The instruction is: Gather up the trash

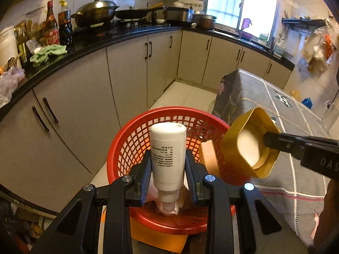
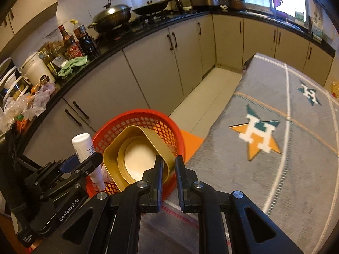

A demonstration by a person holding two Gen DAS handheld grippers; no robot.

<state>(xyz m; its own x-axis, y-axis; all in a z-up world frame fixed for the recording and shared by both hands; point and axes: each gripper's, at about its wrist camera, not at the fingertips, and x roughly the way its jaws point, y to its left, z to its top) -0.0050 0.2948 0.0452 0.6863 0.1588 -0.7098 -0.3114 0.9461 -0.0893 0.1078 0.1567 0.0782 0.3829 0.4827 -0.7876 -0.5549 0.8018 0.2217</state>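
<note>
The left tongs (image 1: 168,165) were clamped on a white bottle (image 1: 168,154), its blue-lined pads pressed against the two sides of the printed body, the flat base pointing away from the camera and the narrow neck end pointing back toward it. The bottle hung directly over the open mouth of a red mesh basket (image 1: 127,146), which stood on the floor beside the grey blanket-covered desk (image 1: 286,169) and partly on an orange sheet (image 2: 191,142). The right tongs (image 2: 168,167) were closed on the wall of a gold square lid (image 2: 135,148), one finger inside it and one outside, so that the lid's pale inner liner faced the camera. In the right wrist view the lid was held over the basket, tipped on its edge; in the left wrist view it sat at the basket's right rim, close beside the bottle but not touching it. Something pale and pinkish (image 1: 169,209) lay inside the basket beneath the bottle's neck; what it was could not be made out. A tan block-like piece (image 1: 208,156) also showed within the basket, against its right wall.
</note>
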